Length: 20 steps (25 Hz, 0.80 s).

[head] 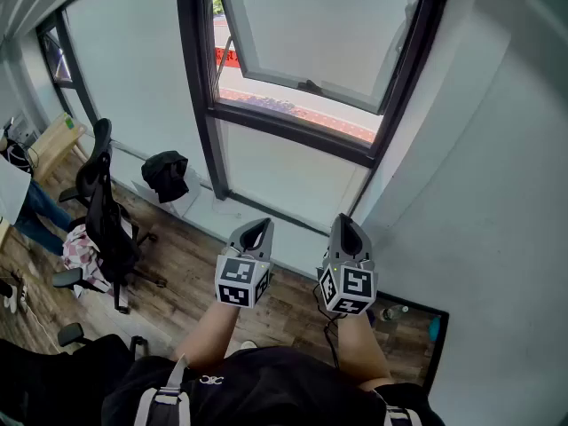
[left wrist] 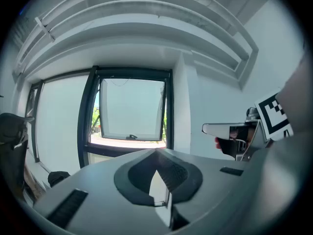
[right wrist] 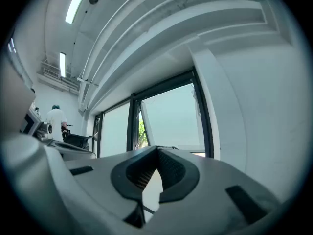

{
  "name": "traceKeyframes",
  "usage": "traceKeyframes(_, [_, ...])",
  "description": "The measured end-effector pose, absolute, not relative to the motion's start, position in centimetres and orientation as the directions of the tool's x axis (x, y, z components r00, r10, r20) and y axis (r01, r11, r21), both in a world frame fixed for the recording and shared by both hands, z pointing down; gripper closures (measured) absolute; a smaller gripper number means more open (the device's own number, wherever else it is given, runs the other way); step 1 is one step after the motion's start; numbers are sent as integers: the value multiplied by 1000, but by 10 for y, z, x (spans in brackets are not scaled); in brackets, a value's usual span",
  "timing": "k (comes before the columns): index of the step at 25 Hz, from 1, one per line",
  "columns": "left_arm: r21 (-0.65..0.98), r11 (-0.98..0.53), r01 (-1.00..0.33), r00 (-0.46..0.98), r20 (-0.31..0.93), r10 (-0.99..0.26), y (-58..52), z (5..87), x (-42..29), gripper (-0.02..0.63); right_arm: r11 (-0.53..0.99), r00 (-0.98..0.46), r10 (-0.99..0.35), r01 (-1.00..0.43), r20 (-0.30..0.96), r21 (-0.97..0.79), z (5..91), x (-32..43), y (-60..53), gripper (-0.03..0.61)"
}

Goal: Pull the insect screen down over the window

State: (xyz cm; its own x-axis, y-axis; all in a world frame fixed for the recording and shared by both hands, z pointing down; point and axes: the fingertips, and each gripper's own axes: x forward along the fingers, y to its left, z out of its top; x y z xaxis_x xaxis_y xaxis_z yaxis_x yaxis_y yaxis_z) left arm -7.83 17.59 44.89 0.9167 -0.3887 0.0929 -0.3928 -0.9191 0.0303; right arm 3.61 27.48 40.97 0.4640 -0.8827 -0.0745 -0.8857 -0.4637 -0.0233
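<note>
The window (head: 293, 131) has a dark frame, and its top-hung sash (head: 319, 34) is swung open outward, a small handle (head: 309, 87) on its lower rail. No screen lies across the opening; street and greenery show through it. My left gripper (head: 257, 231) and right gripper (head: 347, 227) are side by side below the sill, pointing at the window, both shut and empty. The left gripper view has the shut jaws (left wrist: 157, 153) under the open window (left wrist: 131, 114). In the right gripper view the shut jaws (right wrist: 157, 151) sit below the window (right wrist: 171, 121), seen from the right.
A black office chair (head: 102, 211) stands to the left on the wood floor, and a black bag (head: 165, 174) rests by the low ledge. A white wall (head: 479, 193) closes off the right side. A person in white (right wrist: 56, 117) stands far off to the left.
</note>
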Motion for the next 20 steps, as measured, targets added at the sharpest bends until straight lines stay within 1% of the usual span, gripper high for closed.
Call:
traceKeyframes(9, [12, -908, -418, 905, 93, -415, 196, 447, -72, 601, -467, 472, -879, -881, -62, -77, 418, 57, 304, 577])
traceKeyframes(13, [5, -906, -423, 902, 98, -421, 192, 447, -69, 601, -468, 475, -877, -879, -73, -88, 418, 59, 302, 575])
traceKeyframes(20, [9, -902, -432, 897, 109, -429, 170, 449, -81, 601, -481, 485, -873, -872, -41, -89, 425, 52, 286, 575])
